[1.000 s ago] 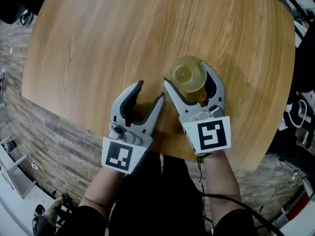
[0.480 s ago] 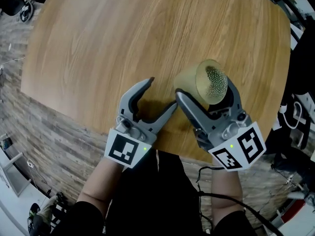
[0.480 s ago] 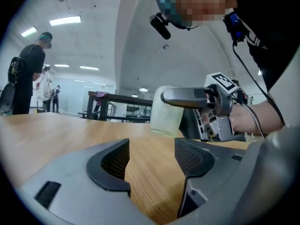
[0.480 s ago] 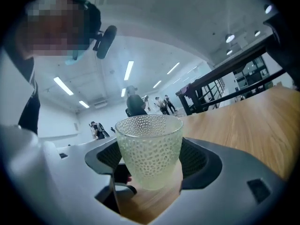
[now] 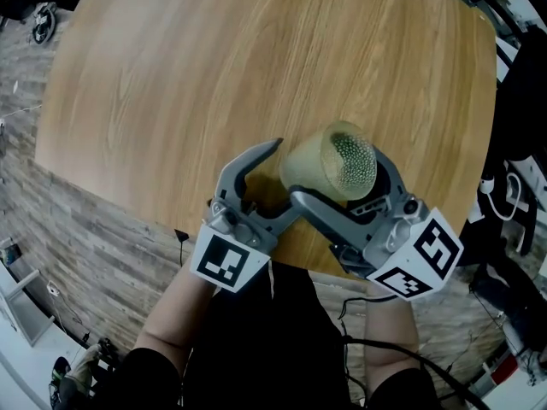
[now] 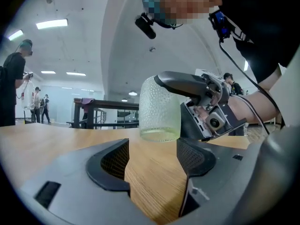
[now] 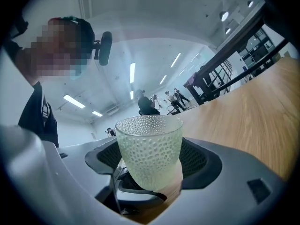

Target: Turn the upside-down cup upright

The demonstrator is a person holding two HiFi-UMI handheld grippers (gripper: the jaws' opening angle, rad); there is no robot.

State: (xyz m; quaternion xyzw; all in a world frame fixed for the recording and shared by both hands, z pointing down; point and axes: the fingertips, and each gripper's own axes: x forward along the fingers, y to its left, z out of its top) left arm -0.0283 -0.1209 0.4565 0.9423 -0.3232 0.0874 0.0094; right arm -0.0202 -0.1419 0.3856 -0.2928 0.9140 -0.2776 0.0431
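Right hand-held gripper has its two jaws closed on the sides of the cup, a pale green glass with a dimpled wall. In the right gripper view, the right hand-held gripper shows a dark ribbed pad pressed on each side of the cup, with the rim above the pads. From the head view the cup is held above the near right part of the counter. It is tilted, so its open mouth faces up and towards the person. A dark shadow lies on the wood under it.

To the left, the left hand-held gripper points at the cup from just beside it. Its jaws are opening and stand wide apart. In the left gripper view, the left hand-held gripper has only bare wood between its pads. The cup sits just beyond its tips, and neither pad touches it.

The counter is round-edged light wood, with a plank-patterned floor to its left.
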